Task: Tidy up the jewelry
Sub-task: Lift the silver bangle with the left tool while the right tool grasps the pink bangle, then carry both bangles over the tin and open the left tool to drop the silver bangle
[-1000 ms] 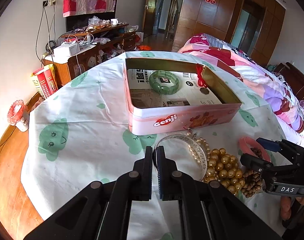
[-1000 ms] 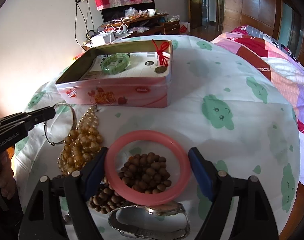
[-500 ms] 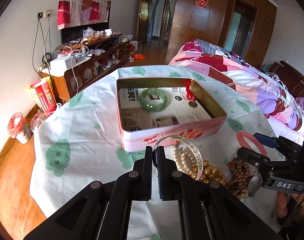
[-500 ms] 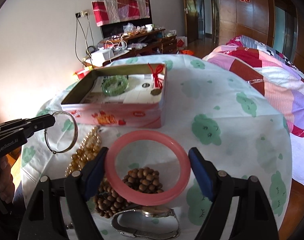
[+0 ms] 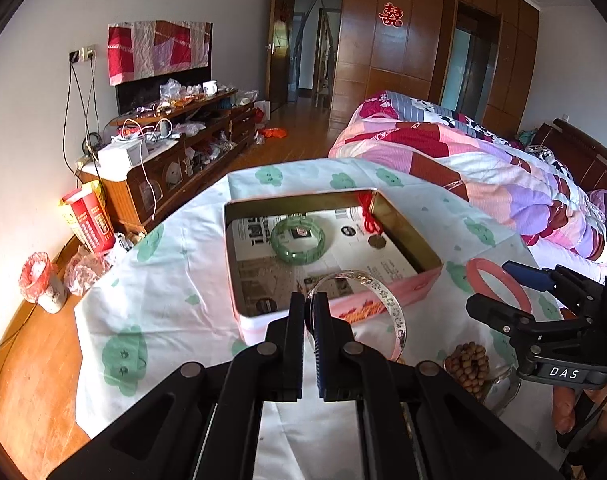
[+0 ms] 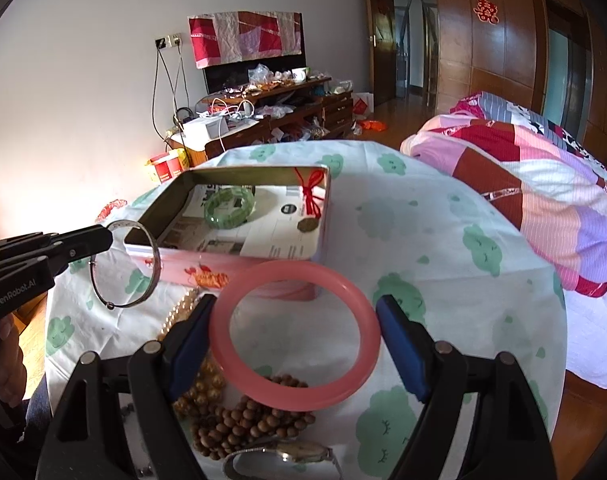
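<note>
My left gripper [image 5: 310,308] is shut on a thin silver bangle [image 5: 387,300] and holds it in the air at the near edge of the open pink tin [image 5: 423,280]. The bangle also shows in the right wrist view [image 6: 153,252]. My right gripper [image 6: 295,320] is shut on a pink bangle [image 6: 259,384] and holds it above the table, in front of the tin [image 6: 239,264]. A green bangle [image 5: 299,240] and a red-corded charm [image 5: 369,216] lie inside the tin.
Brown wooden beads [image 6: 243,420], golden pearl beads [image 6: 207,380] and a wristwatch [image 6: 287,452] lie on the cloud-print tablecloth [image 6: 443,280] below my right gripper. A bed [image 5: 483,168] stands to the right and a cluttered cabinet [image 5: 175,140] to the left.
Both grippers have risen from the table with their bangles. The left one has carried the silver bangle up to the tin's near edge.
</note>
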The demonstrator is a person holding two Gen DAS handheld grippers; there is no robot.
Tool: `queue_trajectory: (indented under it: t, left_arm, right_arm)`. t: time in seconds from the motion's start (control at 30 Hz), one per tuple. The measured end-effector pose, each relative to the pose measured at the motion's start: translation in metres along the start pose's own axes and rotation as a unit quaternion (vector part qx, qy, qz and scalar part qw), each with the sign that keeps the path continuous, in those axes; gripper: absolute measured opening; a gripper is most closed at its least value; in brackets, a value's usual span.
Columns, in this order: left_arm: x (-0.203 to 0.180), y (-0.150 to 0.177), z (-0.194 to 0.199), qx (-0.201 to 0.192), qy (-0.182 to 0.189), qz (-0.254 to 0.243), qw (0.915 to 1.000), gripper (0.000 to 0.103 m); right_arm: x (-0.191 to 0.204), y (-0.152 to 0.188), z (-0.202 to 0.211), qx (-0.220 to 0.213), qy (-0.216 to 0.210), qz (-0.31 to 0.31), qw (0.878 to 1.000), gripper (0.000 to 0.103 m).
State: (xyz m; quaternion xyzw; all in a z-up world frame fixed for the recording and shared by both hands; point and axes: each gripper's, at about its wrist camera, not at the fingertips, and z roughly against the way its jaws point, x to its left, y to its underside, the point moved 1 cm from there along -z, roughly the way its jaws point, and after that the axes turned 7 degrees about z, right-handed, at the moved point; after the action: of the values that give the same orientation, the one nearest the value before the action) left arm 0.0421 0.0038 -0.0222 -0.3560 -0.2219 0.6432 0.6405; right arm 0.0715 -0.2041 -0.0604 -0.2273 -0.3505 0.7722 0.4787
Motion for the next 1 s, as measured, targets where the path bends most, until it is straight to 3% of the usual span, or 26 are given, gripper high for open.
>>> queue_trajectory:
  t: [1.0]
  left_arm:
    - [-0.01, -0.053, -0.016, -0.041, -0.011, -0.025, 0.9988, 0.003]
  right_arm:
    - [-0.005, -0.057, -0.012, -0.044, 0.02, 0.036, 0.998, 0.082]
